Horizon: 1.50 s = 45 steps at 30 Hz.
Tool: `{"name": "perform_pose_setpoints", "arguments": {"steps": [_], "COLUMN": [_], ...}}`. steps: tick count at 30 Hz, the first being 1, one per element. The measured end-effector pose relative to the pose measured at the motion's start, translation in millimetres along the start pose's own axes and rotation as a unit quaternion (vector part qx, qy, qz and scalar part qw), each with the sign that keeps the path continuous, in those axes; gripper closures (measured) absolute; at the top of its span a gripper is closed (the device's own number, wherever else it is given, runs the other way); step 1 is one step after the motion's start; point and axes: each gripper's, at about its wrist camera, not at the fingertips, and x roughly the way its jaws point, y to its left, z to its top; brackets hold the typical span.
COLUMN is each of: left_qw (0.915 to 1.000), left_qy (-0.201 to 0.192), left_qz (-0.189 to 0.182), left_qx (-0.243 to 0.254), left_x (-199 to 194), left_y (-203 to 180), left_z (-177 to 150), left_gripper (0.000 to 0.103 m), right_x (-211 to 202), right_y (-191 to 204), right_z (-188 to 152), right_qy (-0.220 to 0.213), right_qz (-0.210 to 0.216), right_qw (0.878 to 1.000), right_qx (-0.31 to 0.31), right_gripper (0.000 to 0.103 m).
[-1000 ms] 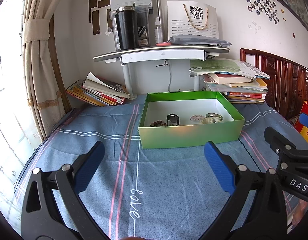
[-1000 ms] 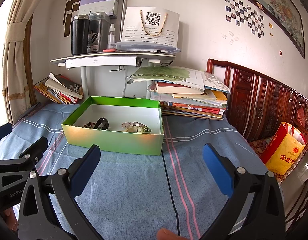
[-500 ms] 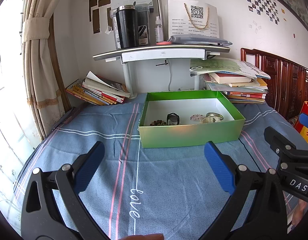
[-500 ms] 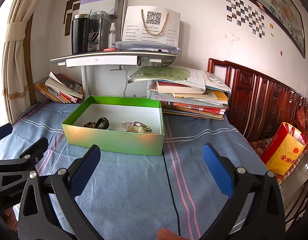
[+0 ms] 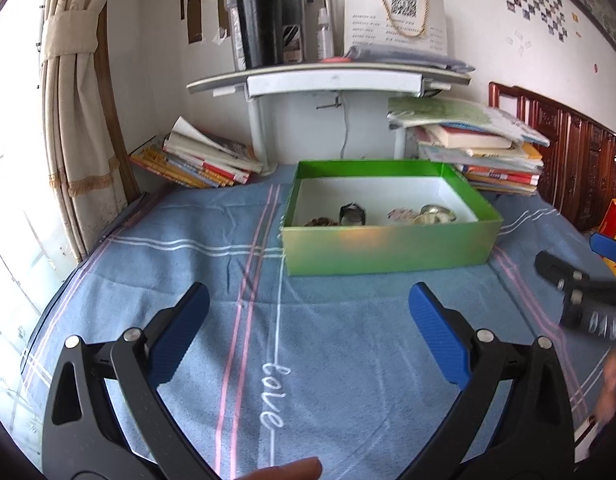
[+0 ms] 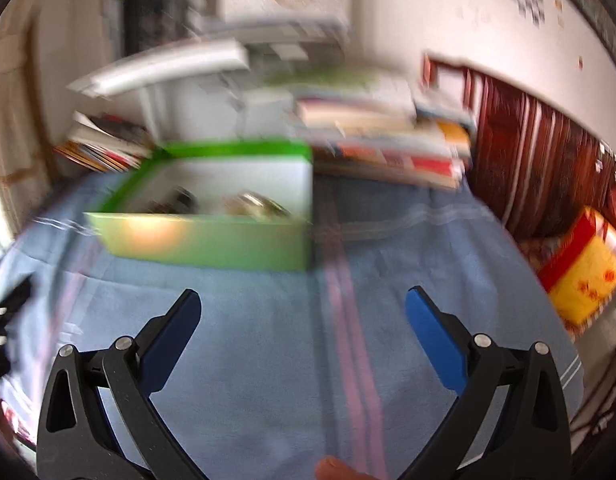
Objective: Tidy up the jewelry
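Blue rubber pads line both tools, and both sets of jaws stand spread wide with nothing between them. The left gripper [image 5: 308,312] hangs above the striped blue bedspread [image 5: 187,280], its view sharp. The right gripper [image 6: 303,312] gives a heavily smeared picture, which suggests that it is in quick motion (its black frame also shows blurred at the right edge of the left view).

What could go wrong, as a judgement: a fast approach by the right tool could knock the near wall of the green box [image 5: 388,248], a light cardboard thing on soft bedding, and shove or tip it, scattering the pieces. The jewelry itself is small and lies bunched together, so wide-open pads could catch two pieces at once, or pinch a smooth ring badly and flick it out. Both tools heading for the same box could also collide.

The jewelry sits inside the box, on its white floor close behind the near wall: a brown beaded bracelet [image 5: 320,222] at the left, a dark ring [image 5: 352,214] beside it, then a pinkish piece [image 5: 402,214] and a pale bangle [image 5: 438,212] to the right. All of it lies ahead of and above the left tool's fingertips, well apart from them; from the right tool the box stands ahead and to the left.
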Motion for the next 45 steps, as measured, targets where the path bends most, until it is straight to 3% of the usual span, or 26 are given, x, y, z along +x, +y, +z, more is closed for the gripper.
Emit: {"name": "perform_pose_setpoints", "arguments": {"steps": [3, 9, 12, 23, 27, 32, 34, 38, 45], "left_qw": [0.9997, 0.9966, 0.9942, 0.9867, 0.9819, 0.9821, 0.9809, 0.9798, 0.9811], "left_qy": [0.022, 0.074, 0.092, 0.138, 0.170, 0.169, 0.170, 0.150, 0.166], "left_qz": [0.009, 0.023, 0.038, 0.033, 0.021, 0.023, 0.041, 0.020, 0.037], "left_qx": [-0.005, -0.029, -0.040, -0.081, -0.080, -0.081, -0.086, -0.130, -0.092], "left_x": [8.8, 30.4, 41.5, 81.1, 98.7, 98.4, 98.9, 93.1, 97.4], "left_y": [10.1, 38.9, 52.7, 85.2, 86.5, 98.6, 110.0, 130.8, 119.9], "left_z": [-8.9, -29.5, -37.5, -53.0, -56.6, -63.4, -65.9, -67.7, -66.9], "left_gripper": [0.004, 0.004, 0.004, 0.004, 0.004, 0.004, 0.004, 0.004, 0.004], "right_x": [52.3, 114.5, 126.4, 128.4, 128.8, 128.9, 129.0, 129.2, 129.1], "right_y": [-44.5, -94.8, -111.0, -110.6, -110.7, -110.2, -110.0, -109.8, -109.7], "right_z": [1.6, -0.5, 1.9, 2.7, 2.5, 2.9, 3.1, 3.4, 4.1], "right_qy": [0.060, 0.113, 0.112, 0.113, 0.113, 0.113, 0.113, 0.113, 0.113], "right_qz": [-0.040, -0.080, -0.033, -0.039, -0.039, -0.039, -0.039, -0.039, -0.039], "right_qw": [0.997, 0.990, 0.992, 0.991, 0.991, 0.991, 0.991, 0.991, 0.991], "right_qx": [0.007, 0.010, 0.049, 0.054, 0.054, 0.054, 0.054, 0.054, 0.054], "right_gripper": [0.003, 0.003, 0.002, 0.002, 0.002, 0.002, 0.002, 0.002, 0.002]}}
